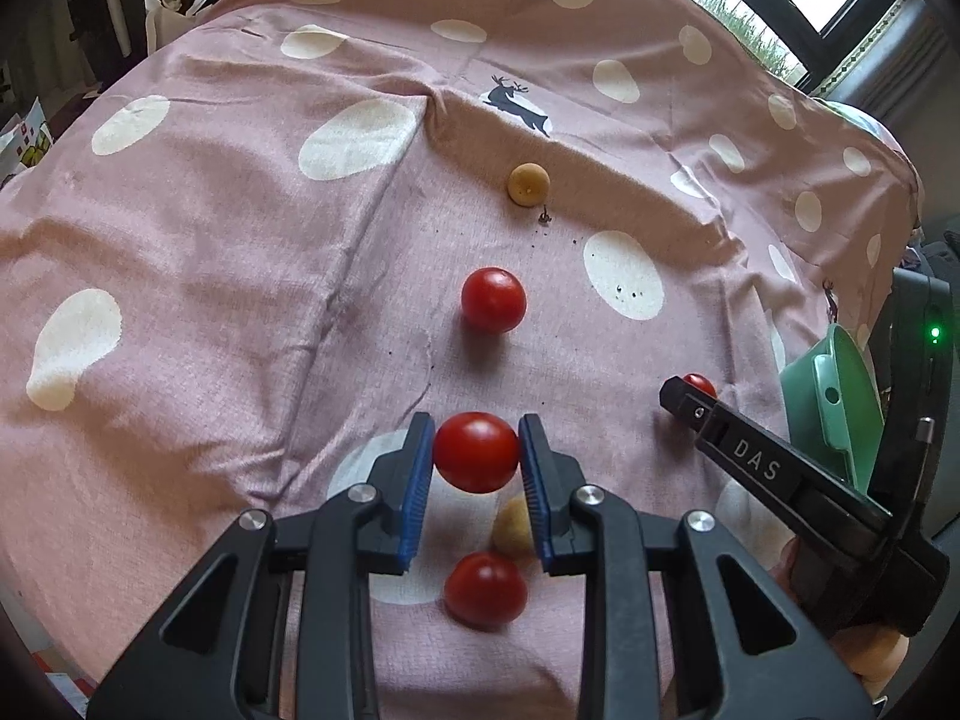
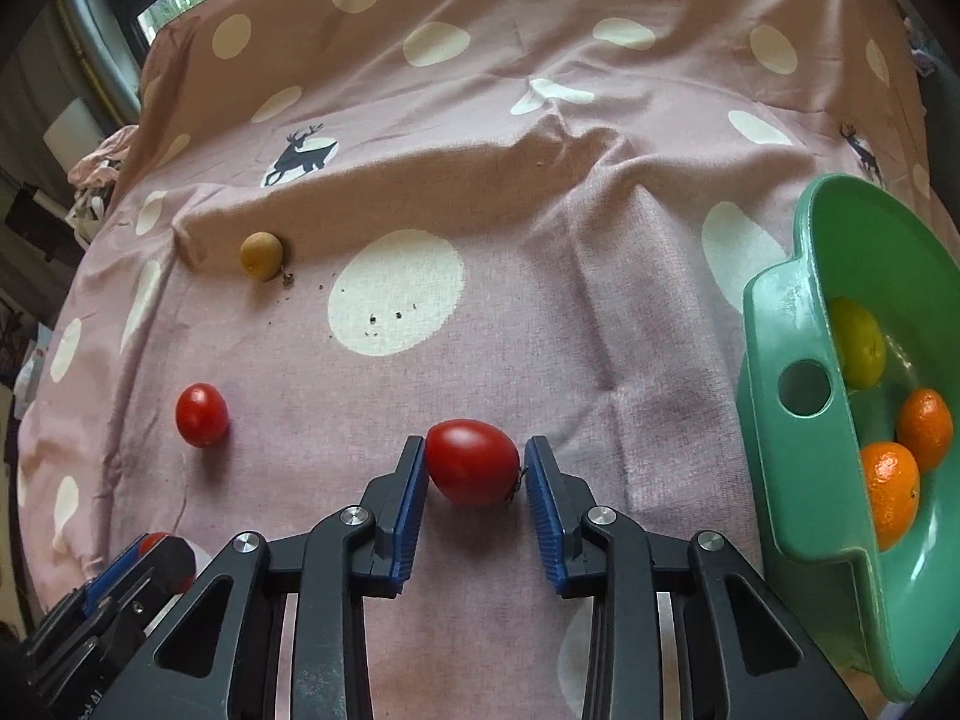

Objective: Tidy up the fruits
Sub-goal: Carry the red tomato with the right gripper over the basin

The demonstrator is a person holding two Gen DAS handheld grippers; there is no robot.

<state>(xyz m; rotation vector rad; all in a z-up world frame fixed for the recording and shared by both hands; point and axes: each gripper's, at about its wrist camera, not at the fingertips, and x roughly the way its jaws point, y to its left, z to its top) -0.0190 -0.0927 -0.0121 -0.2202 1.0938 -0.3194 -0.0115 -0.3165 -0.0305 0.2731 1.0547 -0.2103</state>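
Two grippers down over a pink dotted cloth [image 1: 210, 210], each closed on a red fruit. Left gripper [image 1: 476, 450]: blue pads pressed on both sides of a round tomato [image 1: 476, 452], held just clear of the cloth with its shadow beneath. Right gripper [image 2: 476, 468]: clamped lengthwise on an oval tomato [image 2: 472, 462], one pad on the blunt end, the other at the stem end; still touching the cloth or lifted, hard to tell. Loose on the cloth: a far tomato [image 1: 493, 300] beyond the left pads, a near tomato [image 1: 486, 589] below them, a tan fruit [image 1: 528, 183] against a fold farther back, and a second tan fruit [image 1: 513, 525] half hidden behind one finger. At the right, a green bowl [image 2: 780, 324], holding a lemon [image 2: 861, 342] and two oranges [image 2: 924, 429].
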